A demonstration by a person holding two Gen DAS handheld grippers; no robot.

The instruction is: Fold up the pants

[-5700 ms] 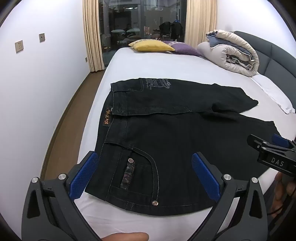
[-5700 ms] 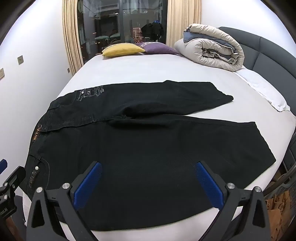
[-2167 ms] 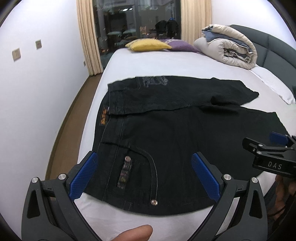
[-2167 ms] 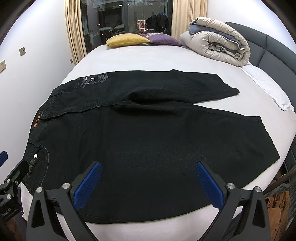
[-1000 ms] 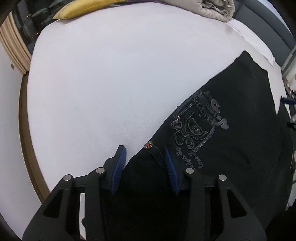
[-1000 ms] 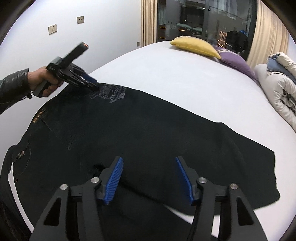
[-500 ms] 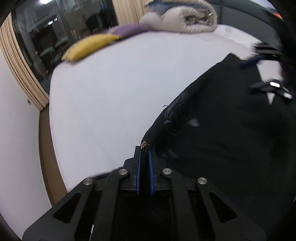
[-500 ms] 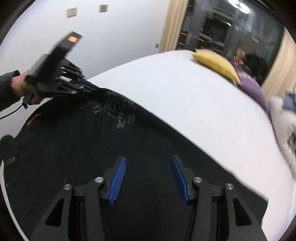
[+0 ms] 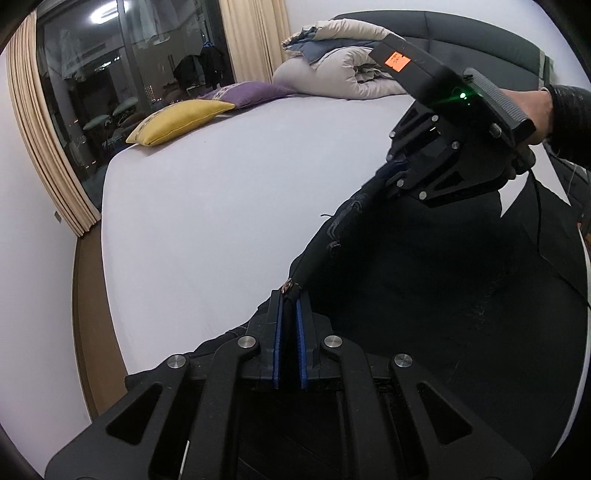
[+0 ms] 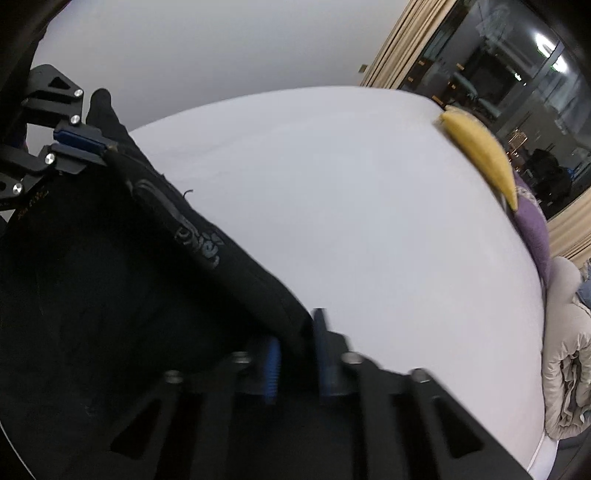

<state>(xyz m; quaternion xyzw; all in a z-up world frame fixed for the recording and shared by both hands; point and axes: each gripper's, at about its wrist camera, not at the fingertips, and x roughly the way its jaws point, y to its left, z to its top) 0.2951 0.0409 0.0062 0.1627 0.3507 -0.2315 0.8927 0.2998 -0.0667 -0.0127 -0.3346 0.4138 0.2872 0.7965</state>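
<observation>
The black jeans (image 9: 443,295) lie across the white bed (image 9: 221,206). My left gripper (image 9: 289,295) is shut on the waistband corner beside a metal button and holds that edge up. My right gripper (image 10: 295,332) is shut on the upper leg's far edge further along; it also shows in the left wrist view (image 9: 391,177). The left gripper also shows in the right wrist view (image 10: 99,149). The printed pocket design (image 10: 199,240) runs along the lifted edge between the two grippers. The rest of the jeans (image 10: 92,314) hangs dark below.
A yellow pillow (image 9: 181,120) and a purple pillow (image 9: 251,92) lie at the bed's far end. A rolled duvet (image 9: 343,74) rests by the dark headboard (image 9: 461,33). Curtains (image 9: 44,155) and a dark window (image 9: 129,70) stand beyond. Wooden floor (image 9: 90,317) runs along the left.
Both grippers moved from the near edge to the far edge of the jeans and closed on it. In the last half second the right gripper shut and the edge rose off the bed.
</observation>
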